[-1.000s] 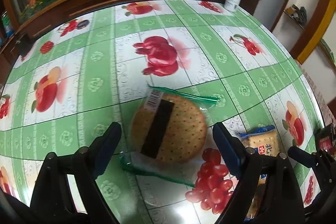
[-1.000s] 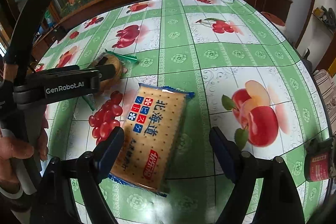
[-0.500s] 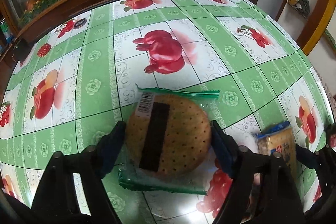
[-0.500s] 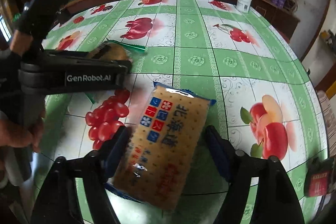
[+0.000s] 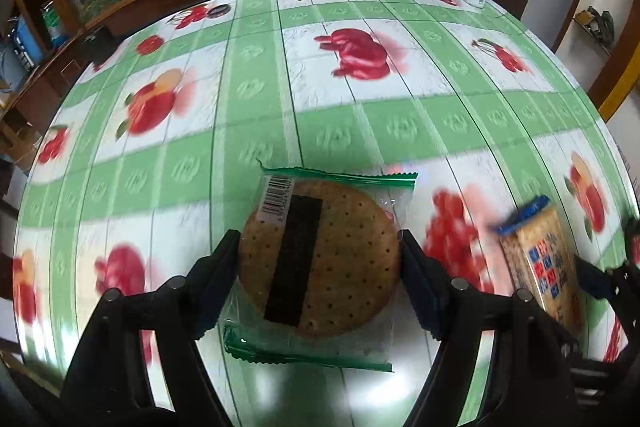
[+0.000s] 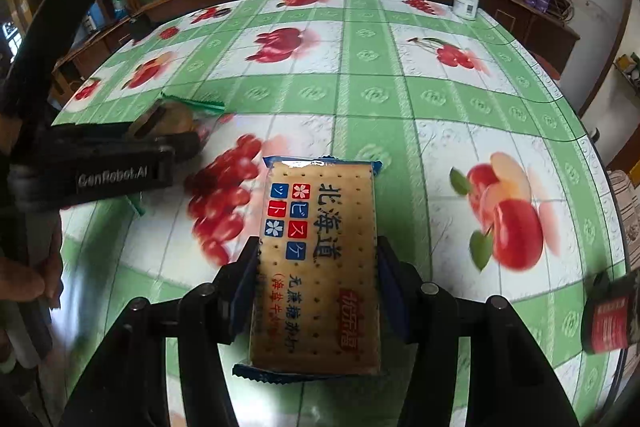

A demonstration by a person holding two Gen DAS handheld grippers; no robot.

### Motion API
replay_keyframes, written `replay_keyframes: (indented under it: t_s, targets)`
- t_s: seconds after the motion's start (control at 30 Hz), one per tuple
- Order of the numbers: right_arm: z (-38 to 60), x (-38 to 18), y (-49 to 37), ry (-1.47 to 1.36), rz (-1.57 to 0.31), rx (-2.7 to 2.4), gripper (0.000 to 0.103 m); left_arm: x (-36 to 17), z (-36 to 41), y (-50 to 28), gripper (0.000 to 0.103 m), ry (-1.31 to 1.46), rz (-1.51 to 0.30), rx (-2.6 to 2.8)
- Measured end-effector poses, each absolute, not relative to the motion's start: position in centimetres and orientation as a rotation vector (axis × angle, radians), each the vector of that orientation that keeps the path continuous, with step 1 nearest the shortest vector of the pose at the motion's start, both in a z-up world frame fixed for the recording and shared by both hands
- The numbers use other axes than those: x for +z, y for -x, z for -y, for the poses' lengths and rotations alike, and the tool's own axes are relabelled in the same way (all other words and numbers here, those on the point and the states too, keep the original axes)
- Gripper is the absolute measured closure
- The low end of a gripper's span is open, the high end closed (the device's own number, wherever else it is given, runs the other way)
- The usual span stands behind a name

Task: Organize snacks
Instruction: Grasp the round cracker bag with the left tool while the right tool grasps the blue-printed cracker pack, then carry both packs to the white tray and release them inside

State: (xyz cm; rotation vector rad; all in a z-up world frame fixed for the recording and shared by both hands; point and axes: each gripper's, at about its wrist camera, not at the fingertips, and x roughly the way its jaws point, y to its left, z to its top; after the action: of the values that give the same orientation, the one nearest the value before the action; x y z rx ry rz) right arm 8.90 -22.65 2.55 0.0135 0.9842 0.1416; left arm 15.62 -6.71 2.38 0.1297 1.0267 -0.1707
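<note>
With the left claw [image 5: 320, 259] clamping the round cracker pack [image 5: 320, 259] and the right claw [image 6: 316, 267] closing on the rectangular cracker pack [image 6: 318, 263], squeeze gently before lifting both off the tabletop [image 6: 368, 99].

The left gripper [image 5: 320, 259] was wide open around the round cookie pack [image 5: 320, 259]; now its pads touch both sides. The right gripper [image 6: 316, 267] is closing on the cracker pack [image 6: 320, 259], pads now touching its long edges.
</note>
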Motion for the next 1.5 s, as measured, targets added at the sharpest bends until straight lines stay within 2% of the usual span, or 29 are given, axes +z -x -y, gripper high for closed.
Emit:
replay_keyframes:
  t_s: [0.67, 1.07, 1.5]
  targets:
    - [18.0, 4.5, -2.0, -0.026, -0.903, 0.316, 0.048, 4.6, 0.8, -1.5, 0.026, -0.097, -0.867, -0.002]
    - [13.9, 4.3, 0.3, 0.019, -0.899, 0.368, 0.048, 4.5, -2.6, 2.1, 0.026, -0.07, -0.846, 0.039]
    - [9.7, 6.8, 2.3, 0.077, -0.834, 0.441, 0.048, 6.8, -6.4, 5.5, 0.026, -0.044, -0.775, 0.111]
